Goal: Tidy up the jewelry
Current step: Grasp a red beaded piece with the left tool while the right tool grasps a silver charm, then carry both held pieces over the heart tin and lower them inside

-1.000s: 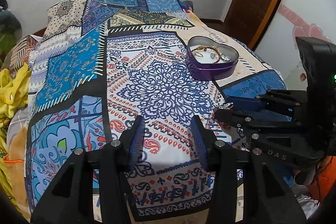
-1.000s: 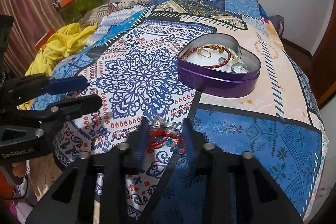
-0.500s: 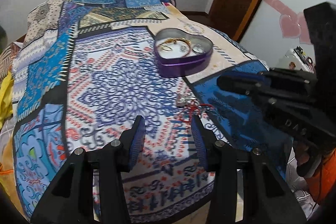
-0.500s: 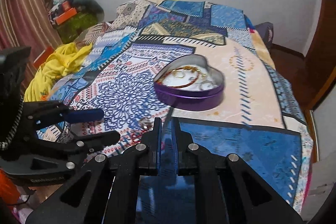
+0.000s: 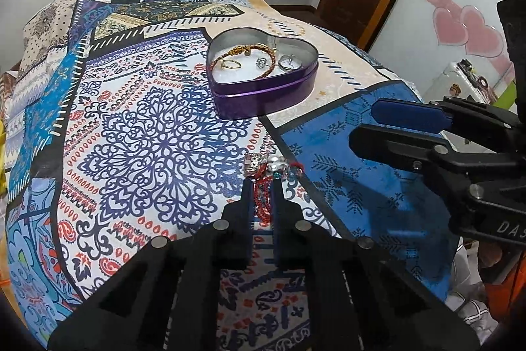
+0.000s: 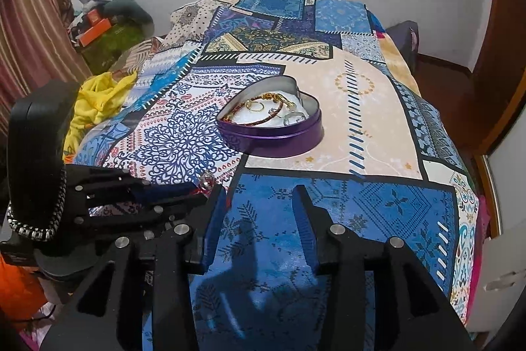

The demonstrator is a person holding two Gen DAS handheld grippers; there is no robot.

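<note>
Left wrist: left tongs pinch red bracelet, strands partly hidden, seemingly; right tongs spread.

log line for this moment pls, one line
left gripper: shut on red bracelet | right gripper: open, empty | heart tin: on bedspread, open, holds jewelry

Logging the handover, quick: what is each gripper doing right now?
Left gripper: closed on the red string bracelet lying on the bedspread.
Right gripper: open, holding nothing.
</note>
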